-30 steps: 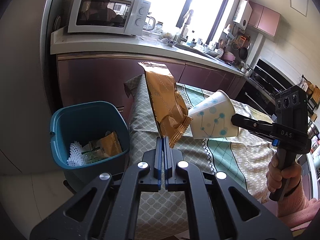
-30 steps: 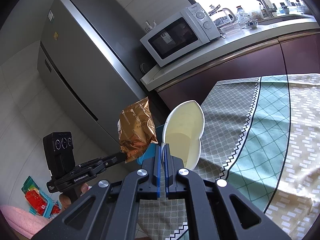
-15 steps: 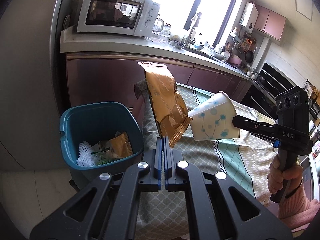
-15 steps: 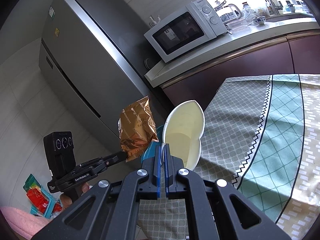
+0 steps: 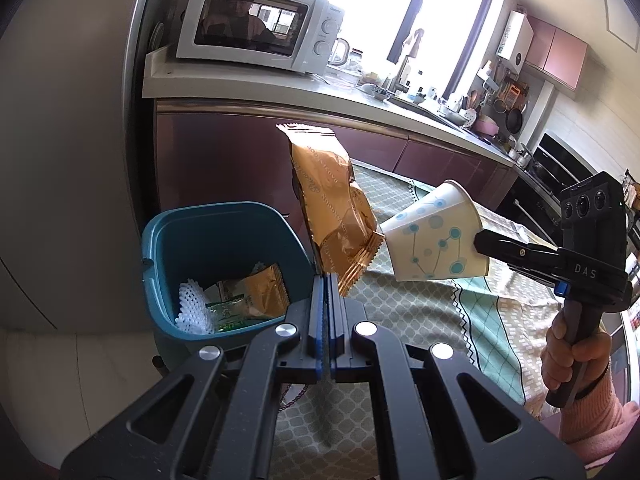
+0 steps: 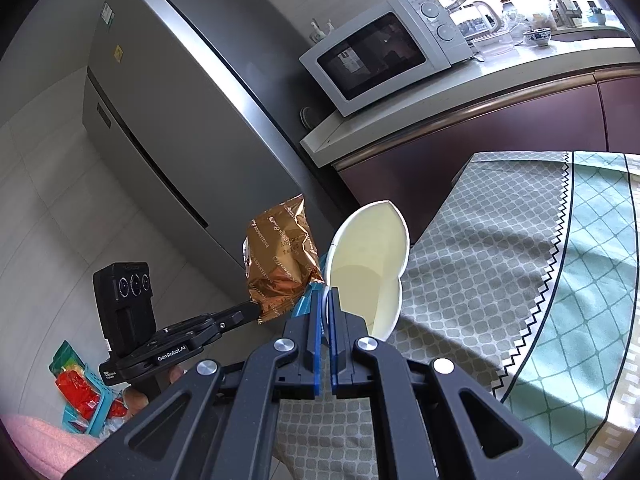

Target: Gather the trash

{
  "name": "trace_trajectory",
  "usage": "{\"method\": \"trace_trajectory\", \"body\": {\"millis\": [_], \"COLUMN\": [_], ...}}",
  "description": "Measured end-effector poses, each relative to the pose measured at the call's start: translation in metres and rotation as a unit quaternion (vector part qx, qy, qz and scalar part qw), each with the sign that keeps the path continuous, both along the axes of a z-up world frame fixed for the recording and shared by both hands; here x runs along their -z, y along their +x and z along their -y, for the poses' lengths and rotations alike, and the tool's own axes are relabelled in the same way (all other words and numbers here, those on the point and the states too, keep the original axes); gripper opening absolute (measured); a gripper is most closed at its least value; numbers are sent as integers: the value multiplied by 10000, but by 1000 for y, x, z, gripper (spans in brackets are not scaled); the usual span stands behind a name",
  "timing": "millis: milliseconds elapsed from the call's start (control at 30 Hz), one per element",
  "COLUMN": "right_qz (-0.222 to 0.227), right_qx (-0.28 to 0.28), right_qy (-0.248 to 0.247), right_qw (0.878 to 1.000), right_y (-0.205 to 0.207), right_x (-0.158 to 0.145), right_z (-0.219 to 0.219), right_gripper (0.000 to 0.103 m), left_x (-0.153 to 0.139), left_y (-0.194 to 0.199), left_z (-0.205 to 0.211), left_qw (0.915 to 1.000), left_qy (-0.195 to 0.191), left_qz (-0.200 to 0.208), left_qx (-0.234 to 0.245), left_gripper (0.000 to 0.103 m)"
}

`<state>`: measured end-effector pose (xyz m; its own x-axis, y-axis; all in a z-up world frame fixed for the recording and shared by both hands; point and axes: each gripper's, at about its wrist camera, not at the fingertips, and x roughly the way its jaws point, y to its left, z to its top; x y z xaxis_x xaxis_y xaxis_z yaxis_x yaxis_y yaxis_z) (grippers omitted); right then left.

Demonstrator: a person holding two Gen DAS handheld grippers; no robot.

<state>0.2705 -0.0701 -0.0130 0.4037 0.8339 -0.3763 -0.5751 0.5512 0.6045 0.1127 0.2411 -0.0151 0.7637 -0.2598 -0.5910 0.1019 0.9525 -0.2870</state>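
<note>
My left gripper (image 5: 327, 280) is shut on the lower edge of a gold snack wrapper (image 5: 332, 208), which stands upright just right of the teal trash bin (image 5: 168, 232). The bin holds a white foam net (image 5: 192, 312), a gold packet (image 5: 266, 294) and green wrappers. My right gripper (image 6: 328, 300) is shut on the rim of a white paper cup with blue dots (image 5: 434, 240), squashed flat at the rim (image 6: 372, 264). The cup hangs over the table edge beside the wrapper (image 6: 280, 268). The left gripper also shows in the right wrist view (image 6: 256, 312).
A table with a patterned green and beige cloth (image 5: 460, 320) fills the right. Behind are a purple cabinet counter (image 5: 240, 92) with a microwave (image 5: 256, 36), and a grey fridge (image 6: 180, 120). A basket with red packets (image 6: 80, 388) sits on the floor.
Both grippers have shifted left toward the bin with their loads. The bin now sits closer to the middle of the left wrist view.
</note>
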Motion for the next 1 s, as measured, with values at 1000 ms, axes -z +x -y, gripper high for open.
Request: {"method": "trace_trajectory", "body": {"millis": [1000], "right_qz": [-52], "right_qx": [-238], "right_qy": [-19], "right_qw": [9997], "right_y": [17], "right_x": [-8], "right_z": [-34], "right_gripper": [2], "left_x": [7], "left_y": [6], "left_z": [-31], "left_qw": [9989], "left_qy": [26], "left_qz": [-89], "left_qx": [-450], "left_gripper": [2]}}
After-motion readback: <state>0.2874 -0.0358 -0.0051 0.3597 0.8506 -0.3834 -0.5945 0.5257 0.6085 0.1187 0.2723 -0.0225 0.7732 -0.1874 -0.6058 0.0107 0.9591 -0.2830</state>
